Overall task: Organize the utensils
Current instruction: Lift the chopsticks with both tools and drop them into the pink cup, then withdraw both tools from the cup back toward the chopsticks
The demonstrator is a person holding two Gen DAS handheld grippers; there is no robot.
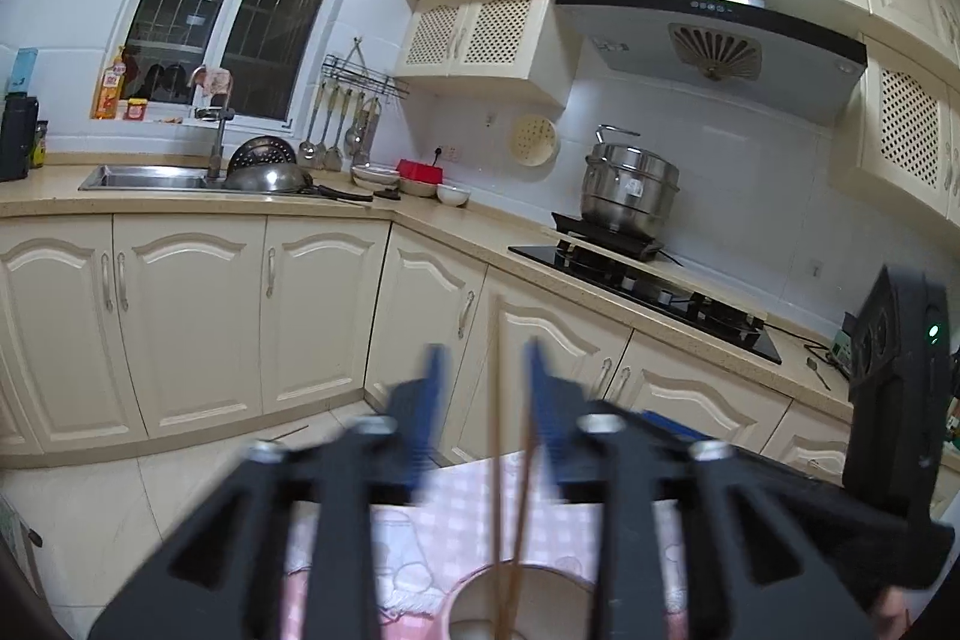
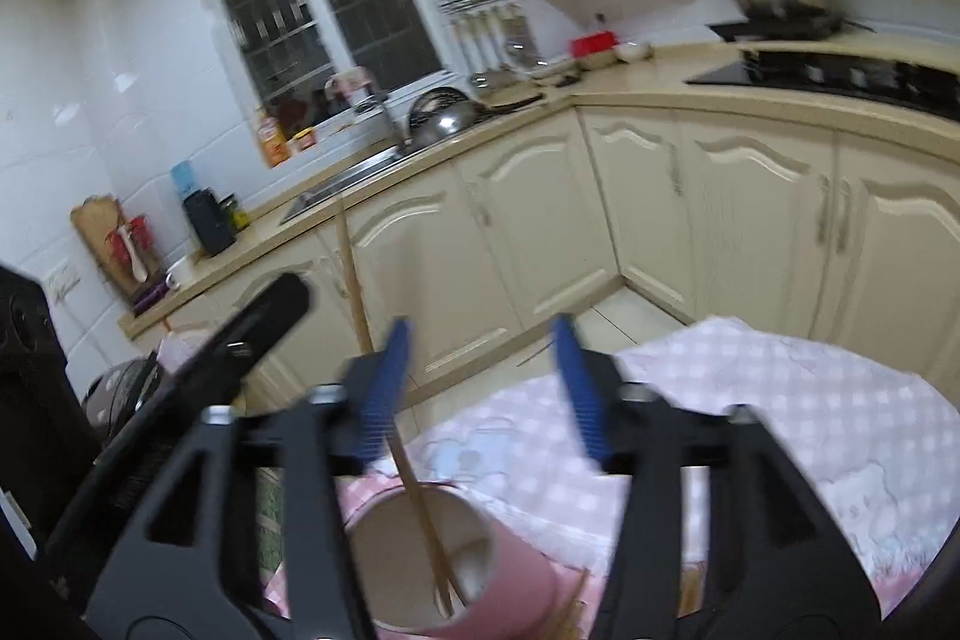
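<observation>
A pink cup (image 2: 480, 592) stands on the pink checked tablecloth (image 2: 780, 400); its rim also shows in the left wrist view (image 1: 516, 580). Wooden chopsticks (image 2: 420, 508) stand in it, leaning up and left; in the left wrist view the chopsticks (image 1: 495, 430) rise between my left fingers. My left gripper (image 1: 483, 376) is open around them, jaws apart, not touching. My right gripper (image 2: 480, 358) is open above the cup, with the chopsticks beside its left finger (image 2: 384, 388). The other gripper's body (image 2: 228, 352) is at left.
Cream cabinets (image 1: 198, 316) and a beige counter run behind. A sink (image 1: 150, 177) with pans, hanging ladles (image 1: 336, 130), bowls (image 1: 453, 195), a steel pot (image 1: 630, 190) on the hob (image 1: 660, 280), and a spoon (image 1: 817, 370) on the counter at right.
</observation>
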